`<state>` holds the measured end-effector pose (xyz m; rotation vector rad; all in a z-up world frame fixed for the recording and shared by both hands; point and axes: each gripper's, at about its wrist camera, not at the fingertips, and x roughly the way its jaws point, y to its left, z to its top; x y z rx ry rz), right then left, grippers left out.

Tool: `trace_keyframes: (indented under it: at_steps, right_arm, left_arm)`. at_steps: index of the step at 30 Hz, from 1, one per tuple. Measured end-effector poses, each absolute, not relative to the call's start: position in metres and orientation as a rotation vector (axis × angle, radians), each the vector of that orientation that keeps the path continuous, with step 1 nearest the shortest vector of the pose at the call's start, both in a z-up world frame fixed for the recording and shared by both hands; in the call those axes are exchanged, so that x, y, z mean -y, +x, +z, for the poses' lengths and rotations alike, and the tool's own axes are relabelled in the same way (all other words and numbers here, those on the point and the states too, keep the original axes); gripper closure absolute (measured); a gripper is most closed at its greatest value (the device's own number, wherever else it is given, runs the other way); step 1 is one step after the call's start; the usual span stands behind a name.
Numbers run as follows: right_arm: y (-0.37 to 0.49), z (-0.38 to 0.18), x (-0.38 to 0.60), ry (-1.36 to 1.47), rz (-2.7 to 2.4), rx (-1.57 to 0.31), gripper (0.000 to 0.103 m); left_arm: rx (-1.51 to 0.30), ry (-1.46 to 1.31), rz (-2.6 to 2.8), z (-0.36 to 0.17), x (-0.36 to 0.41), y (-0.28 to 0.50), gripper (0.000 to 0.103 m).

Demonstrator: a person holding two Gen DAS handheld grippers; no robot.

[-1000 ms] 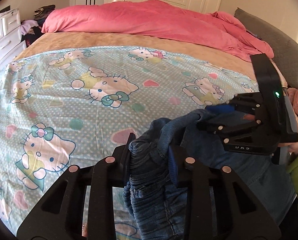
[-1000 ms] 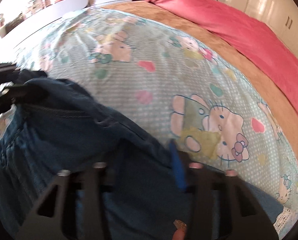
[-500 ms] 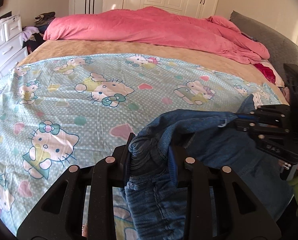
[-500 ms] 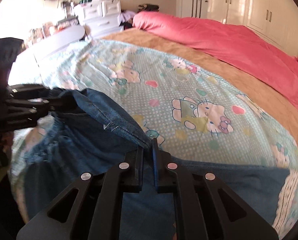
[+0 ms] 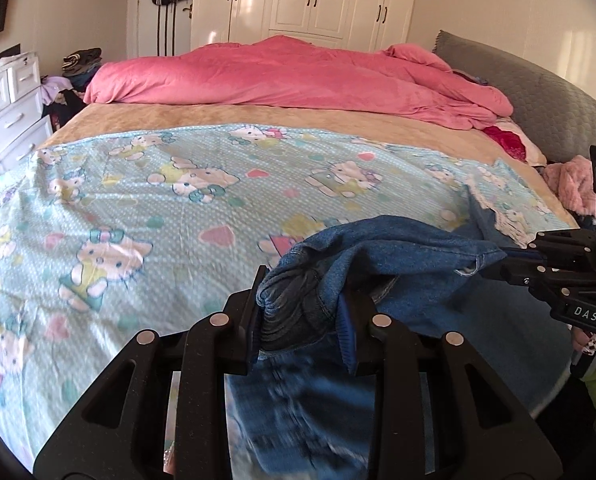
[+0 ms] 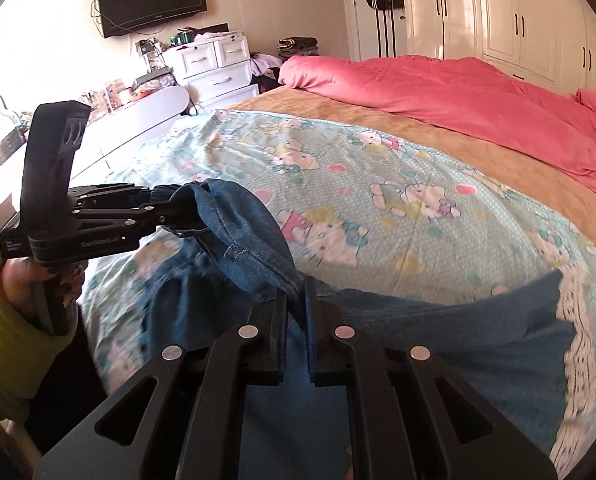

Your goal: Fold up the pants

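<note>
Blue denim pants hang between my two grippers above the near edge of the bed. My left gripper is shut on a bunched end of the pants; it also shows in the right wrist view. My right gripper is shut on a thin edge of the pants; it shows at the right of the left wrist view. The rest of the pants lies on the sheet below.
A light blue cartoon-cat sheet covers the near bed over a tan blanket. A pink duvet lies at the back. A grey headboard is right. White drawers and wardrobes stand beyond.
Both grippers have risen and moved apart, stretching the pants between them. The right gripper closed on the denim edge between one second and half a second ago.
</note>
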<state>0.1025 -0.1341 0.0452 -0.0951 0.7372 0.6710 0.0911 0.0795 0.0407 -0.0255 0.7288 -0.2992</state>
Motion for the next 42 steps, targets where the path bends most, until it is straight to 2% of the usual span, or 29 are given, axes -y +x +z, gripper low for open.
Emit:
trace_keyframes:
  at_steps: [14,22,27,30,35,38,42]
  right_arm:
    - [0.029,0.038,0.126,-0.173,0.708,-0.751,0.096]
    - [-0.003,0.008,0.103,-0.262,0.744,-0.821,0.096]
    - [-0.005,-0.012,0.095,-0.258,0.741,-0.883,0.096]
    - [-0.005,-0.019,0.093,-0.249,0.741,-0.905,0.095]
    - [-0.008,-0.021,0.092,-0.247,0.743,-0.907,0.093]
    - [-0.009,-0.019,0.094,-0.234,0.748,-0.904,0.093]
    - [-0.011,-0.019,0.094,-0.220,0.763,-0.915,0.086]
  left_arm:
    - [-0.779,0.020,-0.333,0.030,-0.082,0.038,0.075]
    - [-0.862,0.094,-0.305,0.007,-0.086,0.026,0.068]
    - [-0.917,0.078,-0.286,-0.004,-0.093,0.023,0.059]
    - [-0.949,0.051,-0.289,-0.008,-0.104,0.014,0.058]
    - [-0.955,0.037,-0.238,-0.001,-0.120,-0.011,0.058]
    - [-0.903,-0.040,-0.257,0.020,-0.129,-0.021,0.062]
    - [-0.834,-0.072,-0.346,0.039,-0.105,-0.012,0.064]
